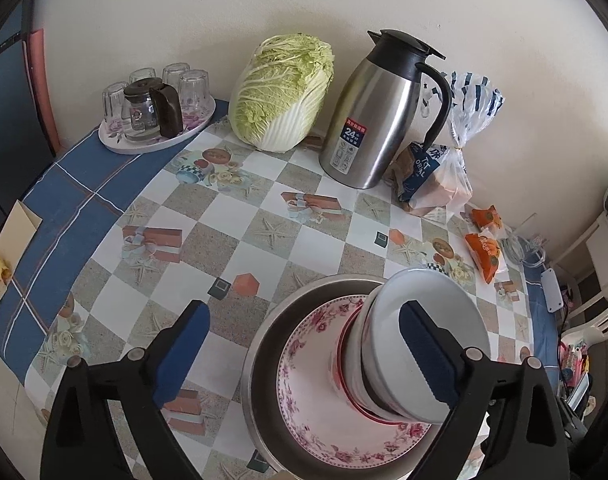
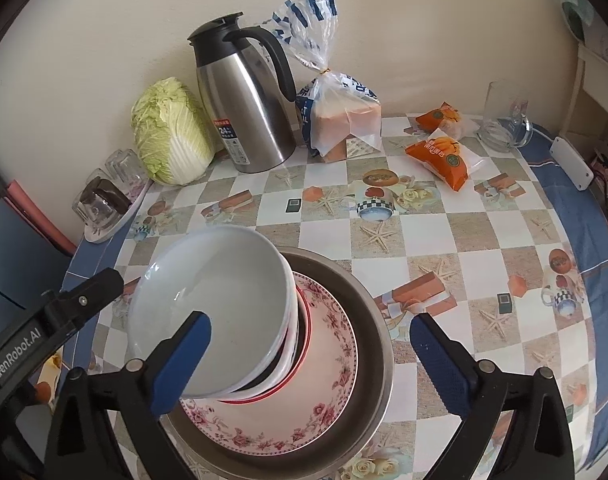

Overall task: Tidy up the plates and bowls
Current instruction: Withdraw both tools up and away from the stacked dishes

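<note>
Both grippers, left gripper (image 1: 304,356) and right gripper (image 2: 310,360), stand wide open, holding nothing; white ceramic bowls (image 2: 207,304) sit stacked on floral plate (image 2: 328,412) inside steel basin (image 2: 368,300). Stacking looks finished; next, withdraw clear.

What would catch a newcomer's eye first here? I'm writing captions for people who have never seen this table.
First the stack near the front edge: white bowls nested on a floral plate inside a metal basin. The left hand-held gripper and the right hand-held gripper stand open around it. At the back wall are a napa cabbage, a steel thermos jug and bagged bread.
</note>
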{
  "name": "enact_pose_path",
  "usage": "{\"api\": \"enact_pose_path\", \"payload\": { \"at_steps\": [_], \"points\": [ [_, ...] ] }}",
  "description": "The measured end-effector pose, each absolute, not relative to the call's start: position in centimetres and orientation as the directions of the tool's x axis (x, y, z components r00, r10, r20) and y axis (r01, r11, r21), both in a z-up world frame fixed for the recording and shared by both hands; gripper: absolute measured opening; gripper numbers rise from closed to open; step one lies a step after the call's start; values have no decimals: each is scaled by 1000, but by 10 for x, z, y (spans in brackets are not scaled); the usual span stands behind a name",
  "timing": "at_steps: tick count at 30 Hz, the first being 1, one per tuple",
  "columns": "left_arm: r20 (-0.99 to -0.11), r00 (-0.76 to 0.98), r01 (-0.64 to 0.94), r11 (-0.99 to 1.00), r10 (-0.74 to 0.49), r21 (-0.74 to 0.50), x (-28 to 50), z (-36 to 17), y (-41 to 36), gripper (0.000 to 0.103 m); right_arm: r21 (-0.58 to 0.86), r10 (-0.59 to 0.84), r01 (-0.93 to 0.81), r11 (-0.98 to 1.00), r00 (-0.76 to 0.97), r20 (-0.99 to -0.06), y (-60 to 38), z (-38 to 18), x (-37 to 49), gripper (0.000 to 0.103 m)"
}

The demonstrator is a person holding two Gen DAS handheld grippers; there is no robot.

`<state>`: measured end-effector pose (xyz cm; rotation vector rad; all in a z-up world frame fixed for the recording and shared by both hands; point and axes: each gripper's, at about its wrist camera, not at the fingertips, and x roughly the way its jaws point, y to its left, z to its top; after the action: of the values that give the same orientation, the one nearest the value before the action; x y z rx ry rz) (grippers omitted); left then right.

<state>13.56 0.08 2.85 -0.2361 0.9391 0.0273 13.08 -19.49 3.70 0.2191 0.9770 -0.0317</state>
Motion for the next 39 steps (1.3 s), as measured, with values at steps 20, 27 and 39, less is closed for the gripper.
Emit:
{"api": "enact_pose_path", "payload": {
  "at_steps": [20, 27, 39],
  "points": [
    [-792, 607, -158, 986, 61, -45, 106, 24, 11, 98, 102, 15, 115, 988, 587, -810, -198, 44, 105, 103],
    [-800, 594, -147, 989, 85, -5, 96, 19, 13, 98, 100, 16, 108, 989, 594, -804, -201, 43, 93, 103],
    [-830, 555, -98, 995, 56, 1, 88, 2, 22, 98, 76, 8, 94, 993, 573, -819, -200, 33, 78, 103]
  ]
}}
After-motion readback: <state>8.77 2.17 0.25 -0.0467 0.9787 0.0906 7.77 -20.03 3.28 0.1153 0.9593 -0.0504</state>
